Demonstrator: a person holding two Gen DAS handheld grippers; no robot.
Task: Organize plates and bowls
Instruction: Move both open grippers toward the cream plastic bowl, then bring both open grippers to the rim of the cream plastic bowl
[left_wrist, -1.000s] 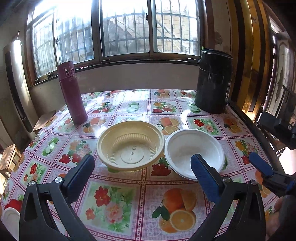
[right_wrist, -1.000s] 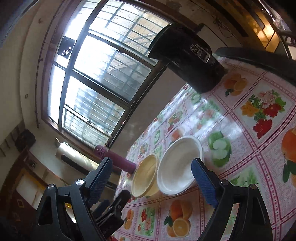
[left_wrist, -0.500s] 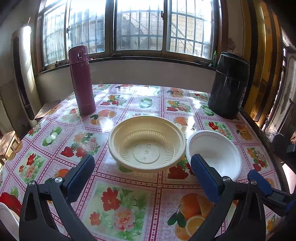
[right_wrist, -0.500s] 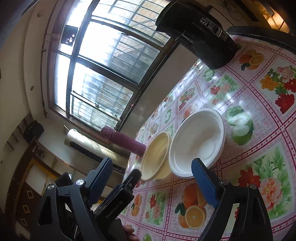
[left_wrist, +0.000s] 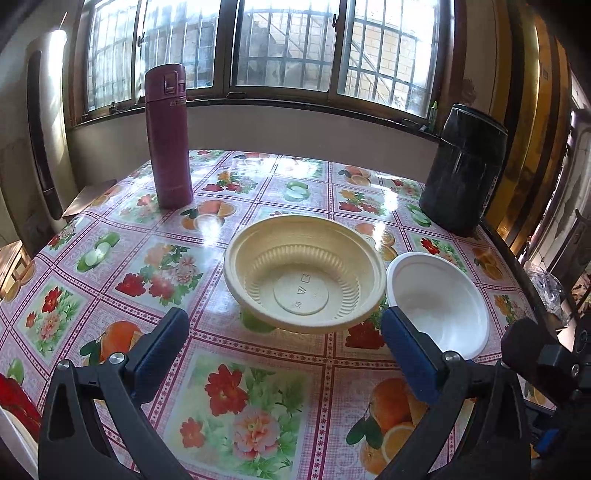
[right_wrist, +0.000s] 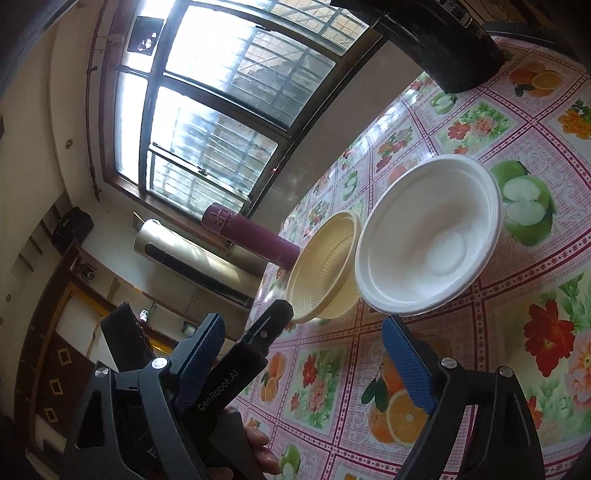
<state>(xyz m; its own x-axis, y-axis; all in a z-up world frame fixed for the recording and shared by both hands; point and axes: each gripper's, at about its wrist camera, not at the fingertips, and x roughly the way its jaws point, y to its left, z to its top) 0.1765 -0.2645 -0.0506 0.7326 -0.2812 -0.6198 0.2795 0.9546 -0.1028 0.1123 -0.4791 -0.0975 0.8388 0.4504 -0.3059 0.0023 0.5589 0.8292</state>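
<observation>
On the flowery table (left_wrist: 258, 398), the yellow bowl (left_wrist: 303, 273) sits in the middle and the white bowl (left_wrist: 439, 302) is right beside it at about 3 o'clock; I cannot tell if their rims touch. Nothing is stacked yet, so the tidying looks like it has hardly begun. The left gripper (left_wrist: 284, 354) and the right gripper (right_wrist: 303, 354) both have wide jaws with nothing in them. Each bowl waits to be picked up.
</observation>
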